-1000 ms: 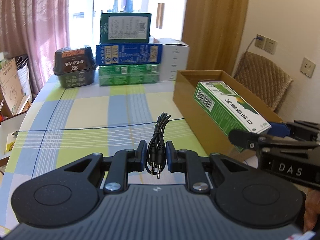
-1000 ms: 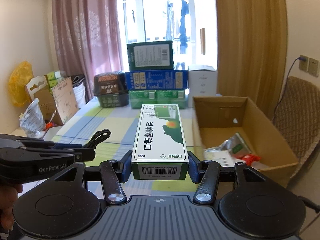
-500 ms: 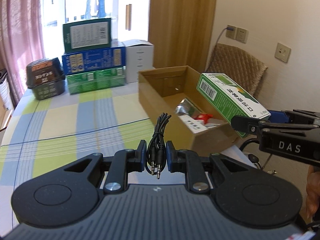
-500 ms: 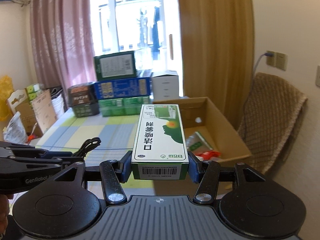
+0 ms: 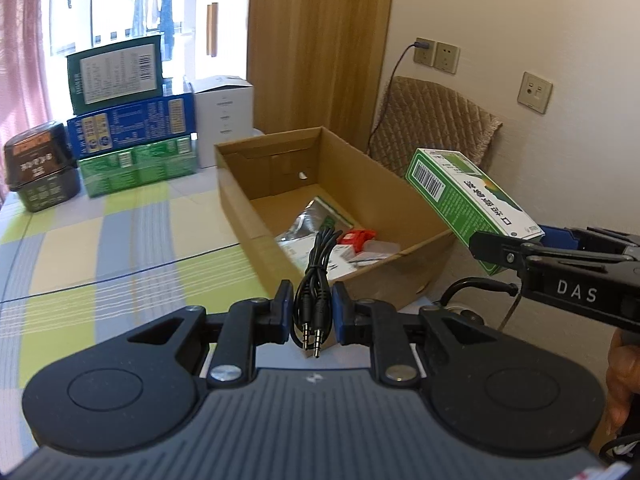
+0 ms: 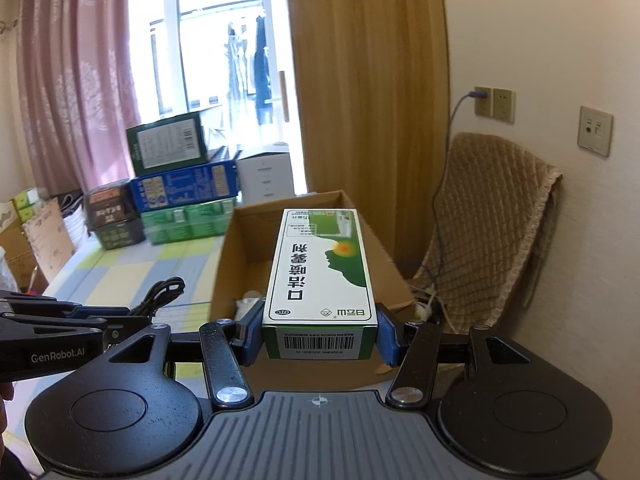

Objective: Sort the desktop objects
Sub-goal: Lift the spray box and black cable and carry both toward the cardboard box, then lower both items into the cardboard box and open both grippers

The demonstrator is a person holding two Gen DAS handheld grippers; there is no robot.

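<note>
My left gripper is shut on a folded black audio cable whose two plugs hang toward the camera. It hovers at the near left corner of an open cardboard box on the checked tablecloth. My right gripper is shut on a green and white medicine box, held lengthwise above the cardboard box. From the left wrist view the medicine box hangs over the box's right wall. Inside lie a silver pouch and a red packet.
Stacked green and blue cartons, a white carton and a dark tub stand along the table's far edge. A padded chair with a charging cord stands by the wall on the right. A person's hand holds the right gripper.
Both grippers have swung to the right, from over the tablecloth to the cardboard box, each still holding its object. The inside of the box has come into view.
</note>
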